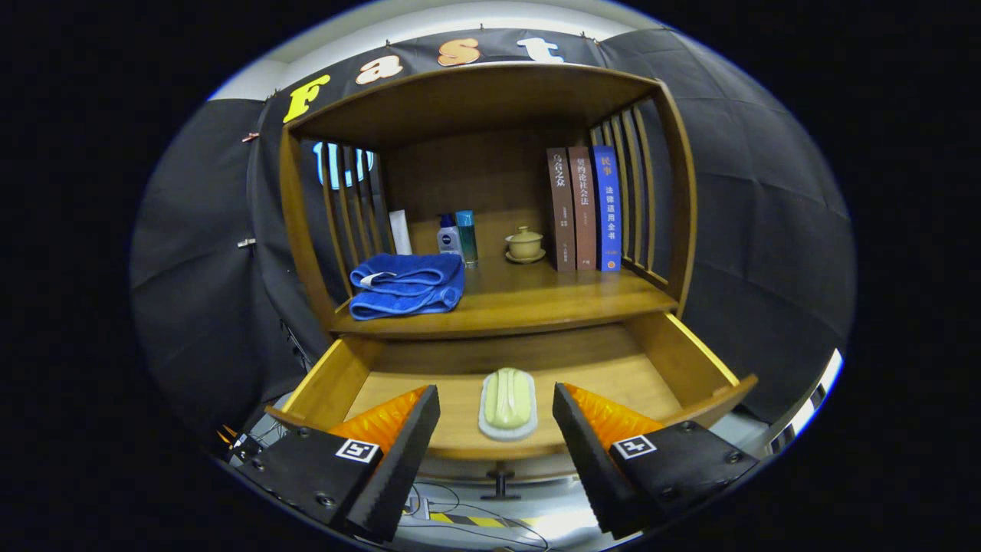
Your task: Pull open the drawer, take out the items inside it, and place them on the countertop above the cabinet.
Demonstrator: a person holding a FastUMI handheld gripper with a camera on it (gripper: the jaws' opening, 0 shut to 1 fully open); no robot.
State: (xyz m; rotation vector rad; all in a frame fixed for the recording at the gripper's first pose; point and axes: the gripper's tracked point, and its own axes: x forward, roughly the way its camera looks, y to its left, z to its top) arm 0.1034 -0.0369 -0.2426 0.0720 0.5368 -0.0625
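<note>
The wooden drawer [674, 360] under the cabinet stands pulled open. A pale green soap in a white dish [507, 402] lies inside it near the front edge, just ahead of the gap between my fingers. My gripper [497, 414] hovers above the drawer's front, open, with nothing between its fingers. Above the drawer runs the wooden countertop [536, 303] of the cabinet. A folded blue towel [406, 285] rests on the countertop's left part.
At the back of the countertop stand a white tube [400, 231], two bottles [457, 238], a lidded cup on a saucer [525, 244] and three upright books [584, 208]. Slatted sides and a wooden roof enclose the shelf. The drawer's knob [500, 483] and cables on the floor show below.
</note>
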